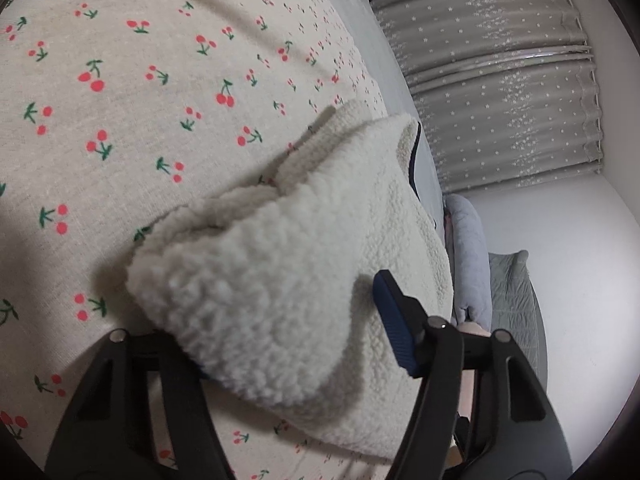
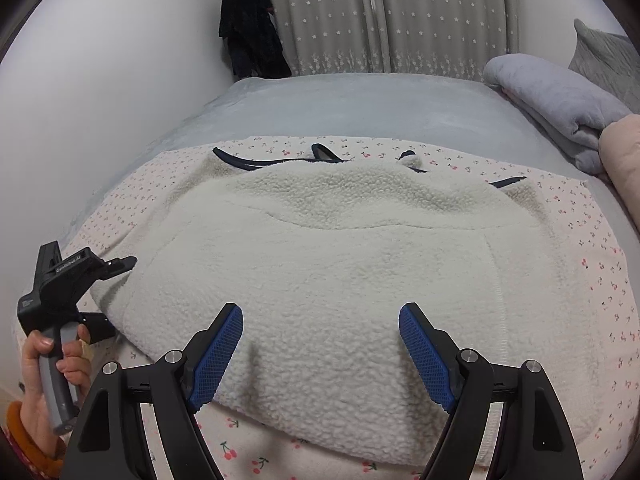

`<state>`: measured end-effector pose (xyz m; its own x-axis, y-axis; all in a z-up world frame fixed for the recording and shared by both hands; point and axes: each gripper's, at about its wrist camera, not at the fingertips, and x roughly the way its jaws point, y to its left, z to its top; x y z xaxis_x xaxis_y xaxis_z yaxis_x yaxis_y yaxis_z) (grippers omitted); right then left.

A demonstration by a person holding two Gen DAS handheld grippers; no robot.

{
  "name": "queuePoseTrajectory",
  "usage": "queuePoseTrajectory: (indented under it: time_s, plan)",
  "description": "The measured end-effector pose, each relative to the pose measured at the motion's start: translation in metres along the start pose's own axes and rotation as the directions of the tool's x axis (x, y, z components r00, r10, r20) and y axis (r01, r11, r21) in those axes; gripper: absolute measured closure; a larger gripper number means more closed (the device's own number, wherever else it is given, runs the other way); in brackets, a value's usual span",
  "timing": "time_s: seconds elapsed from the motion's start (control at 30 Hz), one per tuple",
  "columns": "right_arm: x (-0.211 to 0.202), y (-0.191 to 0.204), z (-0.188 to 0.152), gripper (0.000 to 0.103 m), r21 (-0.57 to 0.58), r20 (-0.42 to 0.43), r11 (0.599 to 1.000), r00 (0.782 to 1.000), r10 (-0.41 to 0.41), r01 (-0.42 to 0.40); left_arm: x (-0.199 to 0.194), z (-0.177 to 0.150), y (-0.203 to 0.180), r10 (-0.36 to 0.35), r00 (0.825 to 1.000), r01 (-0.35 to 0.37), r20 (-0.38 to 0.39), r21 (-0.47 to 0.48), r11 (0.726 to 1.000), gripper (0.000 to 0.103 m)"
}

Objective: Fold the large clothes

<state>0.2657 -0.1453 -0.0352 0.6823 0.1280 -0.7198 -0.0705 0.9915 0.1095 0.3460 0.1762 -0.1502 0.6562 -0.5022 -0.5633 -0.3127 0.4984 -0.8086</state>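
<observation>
A cream fleece garment (image 2: 340,248) with dark navy trim lies spread on a cherry-print cloth (image 2: 576,264) on the bed. My right gripper (image 2: 320,354) is open, its blue-padded fingers (image 2: 218,354) just above the garment's near hem. In the left wrist view a thick fold of the same fleece (image 1: 264,288) lies between the jaws of my left gripper (image 1: 296,344); the right pad (image 1: 394,330) shows, the left pad is hidden under the fleece. The left gripper also shows in the right wrist view (image 2: 116,266), at the garment's left edge, held by a hand.
A grey bedsheet (image 2: 340,104) lies beyond the cloth. Folded grey and pink blankets (image 2: 560,100) are stacked at the right. Star-pattern curtains (image 2: 400,12) and a dark hanging garment (image 2: 250,28) are behind. A white wall (image 2: 100,80) runs along the left.
</observation>
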Motion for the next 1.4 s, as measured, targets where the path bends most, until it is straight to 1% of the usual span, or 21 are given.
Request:
queuePoseTrajectory:
  time_s: [0.1,0.13,0.17,0.27,0.33,0.43,0.53,0.63,0.73,0.8,0.87,0.93,1.0,1.03,1.07,1.13,1.17,1.27,1.33,1.37,1.4]
  plan:
    - [0.007,0.003,-0.001,0.027,-0.008,-0.019,1.000,1.000,0.008,-0.009,0.001,-0.001,-0.001,0.019,0.999,-0.020,0.044,0.021,1.000,0.046]
    - [0.009,0.005,-0.002,0.032,-0.008,-0.028,1.000,0.999,0.015,-0.015,0.000,-0.002,-0.002,0.021,0.998,-0.023,0.058,0.031,0.999,0.053]
    - [0.013,0.006,-0.002,0.036,-0.010,-0.037,1.000,0.999,0.020,-0.021,-0.001,-0.002,-0.004,0.015,0.997,-0.019,0.076,0.047,0.999,0.059]
    - [0.023,0.008,-0.007,0.041,-0.025,-0.057,0.999,0.998,0.022,-0.024,-0.010,-0.005,-0.013,-0.006,0.992,-0.009,0.128,0.117,0.993,0.066]
    - [0.030,0.007,-0.010,0.043,-0.012,-0.079,0.999,0.996,0.032,-0.033,-0.019,-0.008,-0.027,-0.031,0.984,-0.001,0.173,0.183,0.983,0.068]
    - [0.044,0.000,-0.017,0.043,0.035,-0.119,0.998,0.991,0.060,-0.057,-0.033,-0.018,-0.063,-0.083,0.967,0.002,0.240,0.320,0.947,0.070]
    - [0.048,-0.007,-0.022,0.043,0.084,-0.108,0.992,0.989,0.100,-0.091,-0.045,-0.035,-0.111,-0.150,0.947,-0.005,0.284,0.482,0.876,0.070]
    - [0.047,-0.012,-0.026,0.043,0.114,-0.093,0.987,0.988,0.124,-0.113,-0.054,-0.063,-0.161,-0.225,0.933,-0.005,0.282,0.634,0.773,0.070]
    - [0.046,-0.015,-0.028,0.043,0.133,-0.081,0.983,0.987,0.140,-0.129,-0.053,-0.100,-0.206,-0.278,0.929,-0.016,0.246,0.774,0.633,0.070]
    - [0.045,-0.020,-0.029,0.043,0.157,-0.069,0.976,0.984,0.165,-0.153,-0.048,-0.125,-0.230,-0.298,0.933,-0.009,0.201,0.842,0.540,0.070]
    - [0.042,-0.028,-0.031,0.043,0.187,-0.047,0.964,0.978,0.203,-0.191,-0.041,-0.146,-0.248,-0.304,0.938,-0.006,0.165,0.886,0.463,0.070]
    - [0.033,-0.041,-0.034,0.045,0.230,-0.013,0.941,0.966,0.258,-0.248,-0.034,-0.165,-0.260,-0.309,0.941,-0.003,0.137,0.917,0.398,0.070]
    - [0.020,-0.061,-0.039,0.048,0.311,0.017,0.895,0.944,0.331,-0.319,-0.027,-0.182,-0.271,-0.308,0.946,0.011,0.100,0.941,0.339,0.070]
    - [0.011,-0.076,-0.043,0.048,0.357,0.038,0.864,0.929,0.368,-0.356,-0.024,-0.188,-0.274,-0.306,0.949,0.023,0.080,0.947,0.319,0.070]
    - [0.003,-0.086,-0.046,0.048,0.382,0.057,0.847,0.925,0.376,-0.368,-0.020,-0.195,-0.277,-0.303,0.951,0.039,0.057,0.953,0.302,0.070]
    - [-0.022,-0.120,-0.054,0.045,0.438,0.119,0.822,0.930,0.348,-0.364,-0.010,-0.208,-0.278,-0.289,0.957,0.076,0.005,0.961,0.268,0.070]
    - [-0.034,-0.138,-0.058,0.041,0.466,0.153,0.806,0.931,0.333,-0.365,-0.010,-0.216,-0.276,-0.281,0.960,0.090,-0.016,0.963,0.254,0.070]
    - [-0.059,-0.193,-0.068,0.029,0.564,0.232,0.716,0.911,0.341,-0.411,0.007,-0.246,-0.268,-0.229,0.968,0.147,-0.099,0.968,0.203,0.070]
    - [-0.064,-0.222,-0.072,0.021,0.617,0.277,0.629,0.878,0.390,-0.474,0.020,-0.265,-0.259,-0.183,0.973,0.169,-0.140,0.973,0.154,0.070]
    - [-0.063,-0.236,-0.075,0.017,0.643,0.309,0.563,0.849,0.429,-0.519,0.025,-0.274,-0.255,-0.163,0.975,0.176,-0.154,0.976,0.129,0.069]
    - [-0.059,-0.244,-0.075,0.016,0.657,0.330,0.515,0.824,0.460,-0.551,0.029,-0.281,-0.250,-0.150,0.975,0.179,-0.162,0.978,0.106,0.069]
